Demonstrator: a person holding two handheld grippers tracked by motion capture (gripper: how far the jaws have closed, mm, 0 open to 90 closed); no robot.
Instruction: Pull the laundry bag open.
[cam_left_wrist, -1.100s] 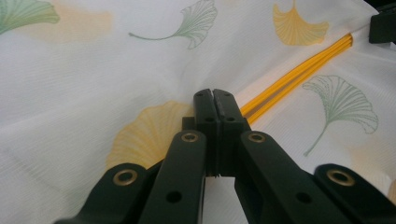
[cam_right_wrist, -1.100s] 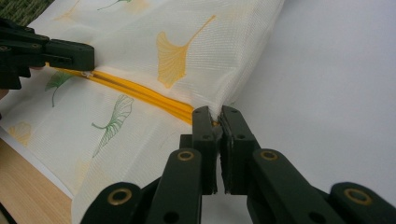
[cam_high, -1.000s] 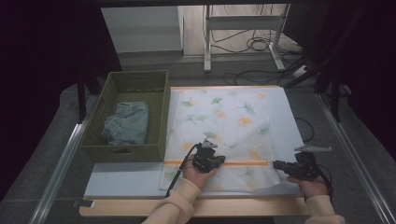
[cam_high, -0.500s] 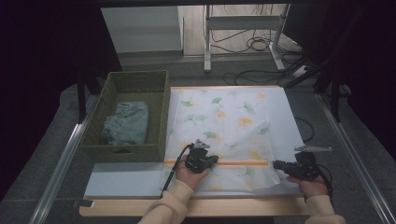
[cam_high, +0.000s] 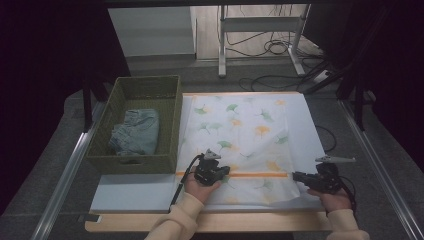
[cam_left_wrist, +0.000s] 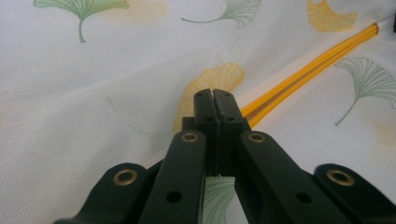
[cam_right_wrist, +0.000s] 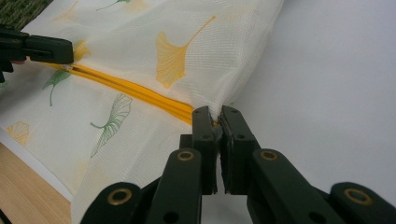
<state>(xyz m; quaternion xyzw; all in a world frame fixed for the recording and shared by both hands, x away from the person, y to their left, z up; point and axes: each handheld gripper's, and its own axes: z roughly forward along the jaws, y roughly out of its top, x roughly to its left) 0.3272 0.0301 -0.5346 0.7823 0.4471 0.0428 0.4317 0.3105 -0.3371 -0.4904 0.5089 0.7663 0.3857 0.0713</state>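
A white mesh bag (cam_high: 240, 135) printed with green and yellow leaves is being kept spread flat on the white mat (cam_high: 135, 192) of the desk (cam_high: 210, 222), to the right of a green woven basket (cam_high: 172, 125) in which a folded piece of blue clothing (cam_high: 136, 131) is lying. An orange zipper (cam_high: 250, 174) is running across the near part of the bag, and the work in hand appears to be centred on it.

The left gripper (cam_high: 218, 172) is being held low over the left part of the zipper line. In the left gripper view its fingers (cam_left_wrist: 205, 109) are being pressed together just beside the orange teeth; whether the zipper pull is being pinched between them cannot be told.

The right gripper (cam_high: 298, 177) is being held at the bag's right edge, where the zipper ends. In the right gripper view its fingers (cam_right_wrist: 232, 128) are being clamped on the corner of the mesh at that end, with the fabric being lifted slightly off the mat.

The right end is probably being pinned so that the zipper stays taut and straight while the other gripper is working along it; without that anchor the thin mesh would likely be bunched up. The bag is being kept flat, presumably so that it can be handled cleanly.
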